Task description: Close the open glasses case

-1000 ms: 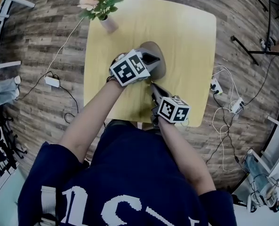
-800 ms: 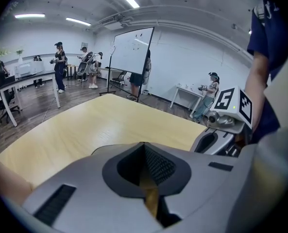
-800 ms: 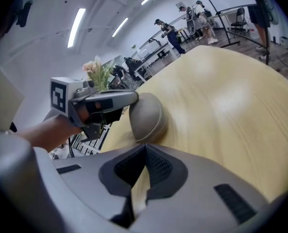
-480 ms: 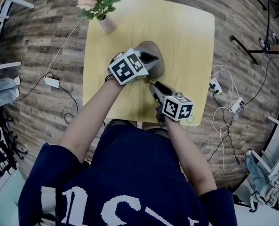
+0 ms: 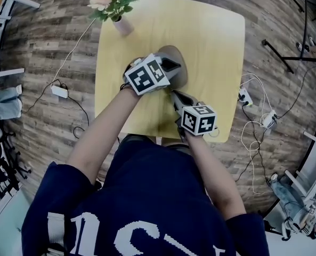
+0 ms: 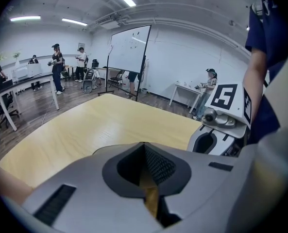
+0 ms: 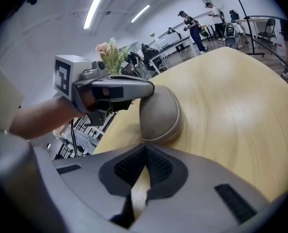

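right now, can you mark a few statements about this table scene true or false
1. The taupe oval glasses case lies closed on the pale yellow wooden table. True.
2. The jaws of the left gripper stand wide apart. False: they are together, with nothing between them.
3. A small vase of pink flowers stands near a corner of the table. True.
4. The left gripper is beside the vase, away from the case. False: its tip is at the top of the case.
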`<state>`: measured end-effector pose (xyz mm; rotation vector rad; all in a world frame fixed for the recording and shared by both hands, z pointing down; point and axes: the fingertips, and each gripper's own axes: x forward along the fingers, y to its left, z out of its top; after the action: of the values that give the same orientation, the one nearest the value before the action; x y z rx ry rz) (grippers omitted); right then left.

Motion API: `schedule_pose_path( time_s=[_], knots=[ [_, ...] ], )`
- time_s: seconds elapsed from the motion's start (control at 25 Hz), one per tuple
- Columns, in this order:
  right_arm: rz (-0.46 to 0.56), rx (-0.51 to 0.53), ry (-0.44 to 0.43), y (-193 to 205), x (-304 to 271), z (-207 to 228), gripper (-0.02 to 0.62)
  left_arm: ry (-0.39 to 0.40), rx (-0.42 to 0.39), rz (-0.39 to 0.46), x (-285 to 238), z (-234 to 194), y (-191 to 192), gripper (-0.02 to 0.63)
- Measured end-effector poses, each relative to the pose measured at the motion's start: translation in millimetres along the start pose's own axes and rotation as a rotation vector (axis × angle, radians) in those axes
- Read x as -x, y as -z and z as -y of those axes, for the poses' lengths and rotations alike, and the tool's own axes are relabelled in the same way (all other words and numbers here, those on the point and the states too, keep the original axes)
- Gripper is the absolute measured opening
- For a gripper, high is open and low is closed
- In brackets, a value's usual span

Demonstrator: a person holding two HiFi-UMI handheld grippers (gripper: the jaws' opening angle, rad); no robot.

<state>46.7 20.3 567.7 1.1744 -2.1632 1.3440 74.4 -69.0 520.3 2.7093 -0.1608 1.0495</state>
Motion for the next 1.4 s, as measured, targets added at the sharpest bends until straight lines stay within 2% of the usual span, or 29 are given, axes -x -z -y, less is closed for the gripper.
schedule_pose_path(
  time_s=[0.2, 0.36, 0.52, 0.76, 0.96, 1.16, 1.24, 1.4],
  knots=[
    [0.026, 0.010, 0.054, -8.1, 18.7, 28.3, 0.023, 0.019, -0.014, -0.017, -1.1, -0.1, 0.5, 0.012],
    [0.025, 0.098, 0.091, -30.0, 22.5, 51.2, 0.023, 0.018, -0.008, -0.021, -1.5, 0.3, 1.8, 0.012],
    [0.014, 0.196, 0.091, -55.3, 14.2, 61.8, 0.023, 0.016, 0.000, -0.021, -0.9, 0.7, 1.4, 0.012],
    [0.010, 0.274, 0.068, -83.4, -0.5, 62.8, 0.023, 0.016, 0.016, -0.017, -0.5, -1.1, 0.3, 0.012],
    [-0.034, 0.305, 0.009, -61.1, 5.1, 43.2, 0.023, 0.038, -0.003, -0.063, 4.4, 8.9, 7.9, 0.012],
    [-0.111, 0.273, -0.119, -3.6, 7.1, -8.0, 0.023, 0.041, -0.035, -0.141, 17.3, 40.7, 23.7, 0.012],
    [-0.115, 0.239, -0.152, 13.3, 1.3, -26.3, 0.023, 0.016, -0.025, -0.133, 18.4, 52.2, 28.9, 0.012],
    [-0.091, 0.224, -0.142, 15.8, -2.7, -26.8, 0.023, -0.049, -0.007, -0.087, 17.4, 55.2, 32.2, 0.012]
  ],
)
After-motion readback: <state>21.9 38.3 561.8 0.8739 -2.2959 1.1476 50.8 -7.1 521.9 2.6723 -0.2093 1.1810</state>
